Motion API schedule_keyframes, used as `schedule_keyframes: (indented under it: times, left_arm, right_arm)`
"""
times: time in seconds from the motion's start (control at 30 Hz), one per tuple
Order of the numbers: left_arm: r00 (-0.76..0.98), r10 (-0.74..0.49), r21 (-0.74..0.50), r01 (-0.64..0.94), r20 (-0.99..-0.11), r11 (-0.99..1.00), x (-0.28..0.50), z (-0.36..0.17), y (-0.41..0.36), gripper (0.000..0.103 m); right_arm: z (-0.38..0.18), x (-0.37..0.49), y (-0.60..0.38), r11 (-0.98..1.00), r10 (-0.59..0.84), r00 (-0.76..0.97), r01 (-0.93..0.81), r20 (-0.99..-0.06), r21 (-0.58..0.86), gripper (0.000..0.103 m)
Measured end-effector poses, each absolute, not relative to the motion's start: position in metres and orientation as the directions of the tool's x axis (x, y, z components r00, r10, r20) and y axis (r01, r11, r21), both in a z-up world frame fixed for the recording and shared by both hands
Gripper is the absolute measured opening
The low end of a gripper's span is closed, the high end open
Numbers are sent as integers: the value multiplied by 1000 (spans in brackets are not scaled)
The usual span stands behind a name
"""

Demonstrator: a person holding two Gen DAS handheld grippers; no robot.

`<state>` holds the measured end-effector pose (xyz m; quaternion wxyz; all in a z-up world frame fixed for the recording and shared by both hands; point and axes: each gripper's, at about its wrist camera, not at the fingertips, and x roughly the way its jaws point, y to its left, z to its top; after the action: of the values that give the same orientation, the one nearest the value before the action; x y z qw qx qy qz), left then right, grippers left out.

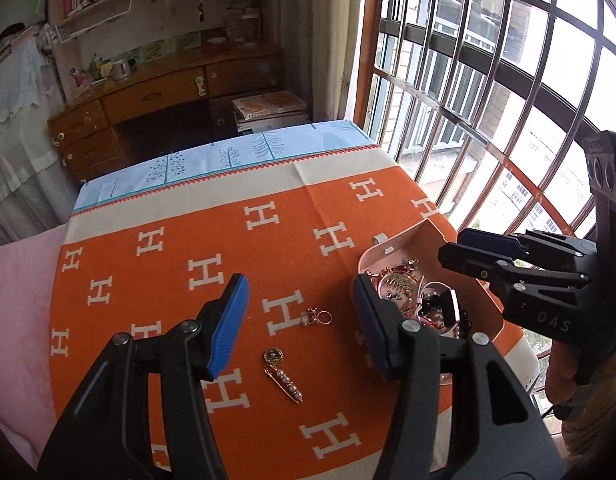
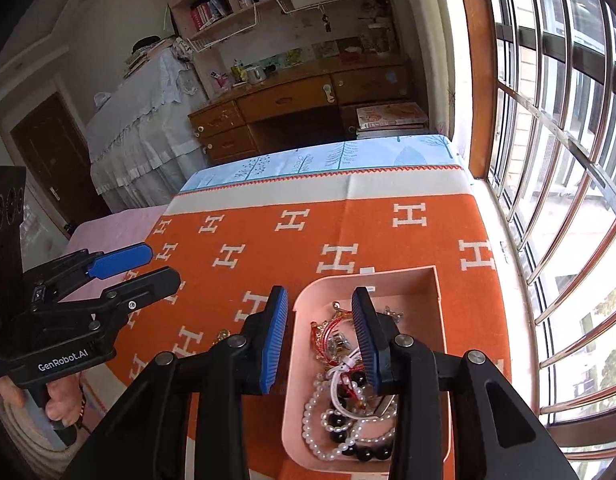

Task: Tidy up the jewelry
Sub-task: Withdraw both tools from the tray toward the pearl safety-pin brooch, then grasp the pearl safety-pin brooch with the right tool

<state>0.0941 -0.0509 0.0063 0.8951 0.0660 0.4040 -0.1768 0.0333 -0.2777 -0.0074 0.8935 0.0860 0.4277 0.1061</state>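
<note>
A pink jewelry box (image 2: 303, 360) stands open on the orange blanket (image 1: 227, 240), full of pearl and black bead strands (image 2: 340, 420) and red and gold pieces. It also shows in the left wrist view (image 1: 392, 246). On the blanket lie a small gold ring piece (image 1: 316, 316), a round gold brooch (image 1: 272, 356) and a pearl pin (image 1: 285, 384). My left gripper (image 1: 299, 320) is open above these loose pieces. My right gripper (image 2: 320, 336) is open and empty over the box's left side.
The blanket covers a bed beside a barred window (image 2: 548, 160) on the right. A pink sheet (image 1: 15, 300) lies at the left. A wooden desk (image 1: 147, 96) and bookshelves stand beyond the bed's far end.
</note>
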Motion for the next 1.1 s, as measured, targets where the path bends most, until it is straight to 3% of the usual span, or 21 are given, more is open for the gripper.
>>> schedule_keyframes:
  times: [0.43, 1.1]
  left_arm:
    - [607, -238, -43, 319, -758, 947, 78, -10, 7, 51]
    - [467, -210, -102, 246, -859, 964, 85, -99, 71, 51]
  right_arm:
    - [-32, 30, -182, 929, 356, 490, -280, -795, 243, 35]
    - [-146, 53, -98, 923, 245, 275, -359, -930, 137, 35]
